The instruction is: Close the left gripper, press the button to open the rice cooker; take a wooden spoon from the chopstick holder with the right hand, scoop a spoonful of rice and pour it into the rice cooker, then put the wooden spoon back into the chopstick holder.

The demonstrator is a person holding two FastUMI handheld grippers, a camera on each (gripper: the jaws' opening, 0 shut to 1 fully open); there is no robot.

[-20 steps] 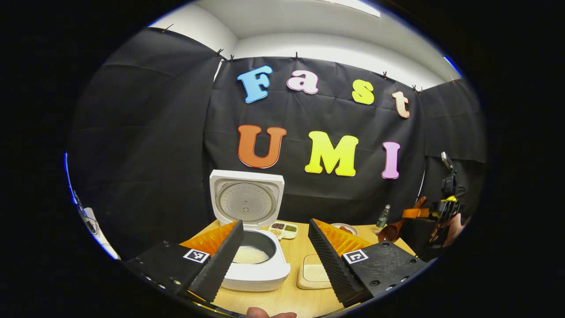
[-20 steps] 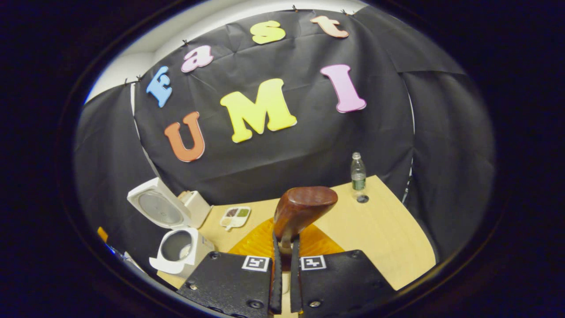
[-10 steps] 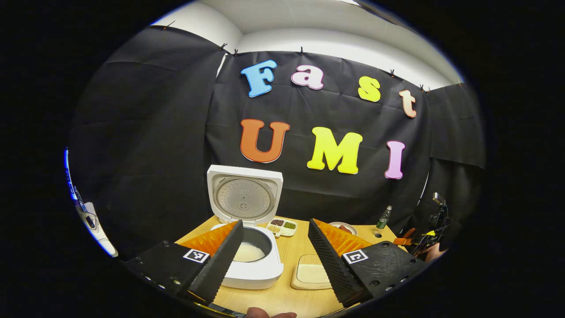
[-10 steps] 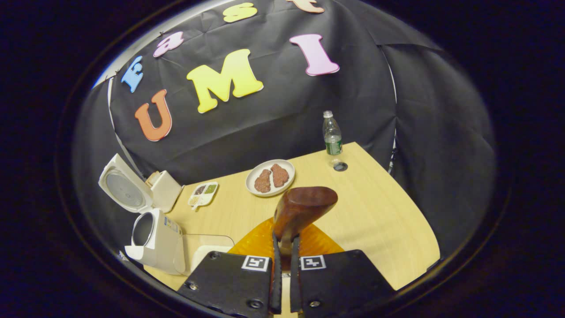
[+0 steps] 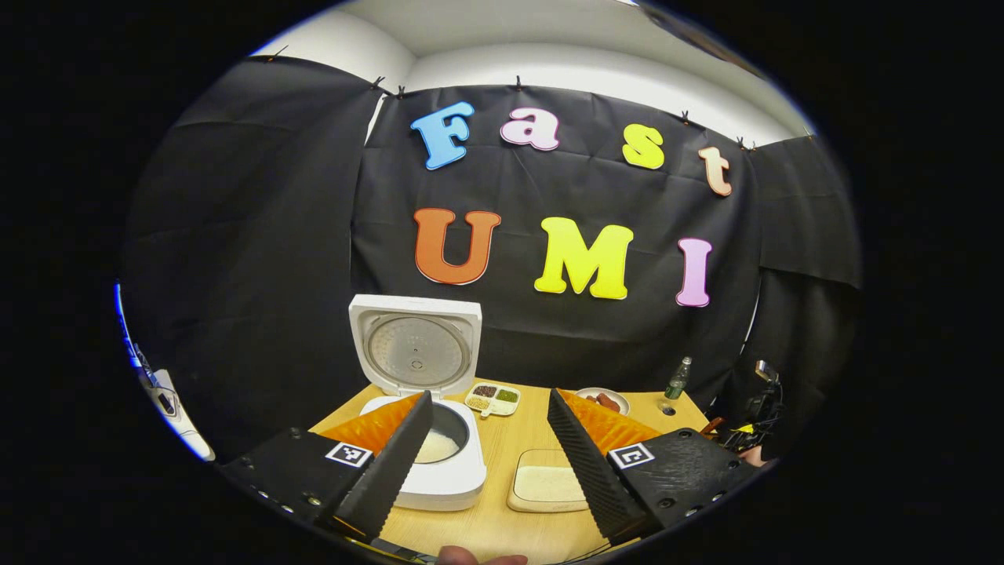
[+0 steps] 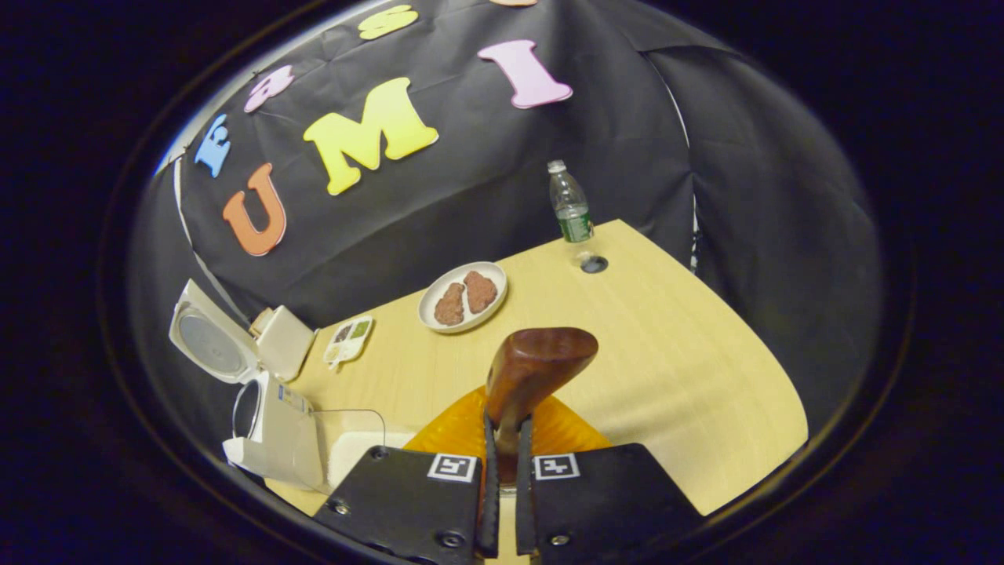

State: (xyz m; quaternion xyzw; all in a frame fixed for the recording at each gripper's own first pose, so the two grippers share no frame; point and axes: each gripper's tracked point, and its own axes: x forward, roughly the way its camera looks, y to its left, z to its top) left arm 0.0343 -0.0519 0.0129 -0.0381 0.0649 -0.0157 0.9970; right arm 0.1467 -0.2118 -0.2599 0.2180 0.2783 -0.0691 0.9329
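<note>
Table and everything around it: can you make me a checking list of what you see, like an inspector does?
Surface: wooden table, bare at its right end.
Job's things: rice cooker with lid up, white rice in its pot; wooden spoon held by the right tool; tray of rice beside the cooker.
Clutter: plate with two brown pieces; small divided dish; water bottle upright near the far edge.
Grippers: left tool open, holding nothing, above the table's near edge; right tool closed on the spoon's handle.
Cables: some on the other rig at the right in the left gripper view.
Surroundings: black cloth wall.
</note>
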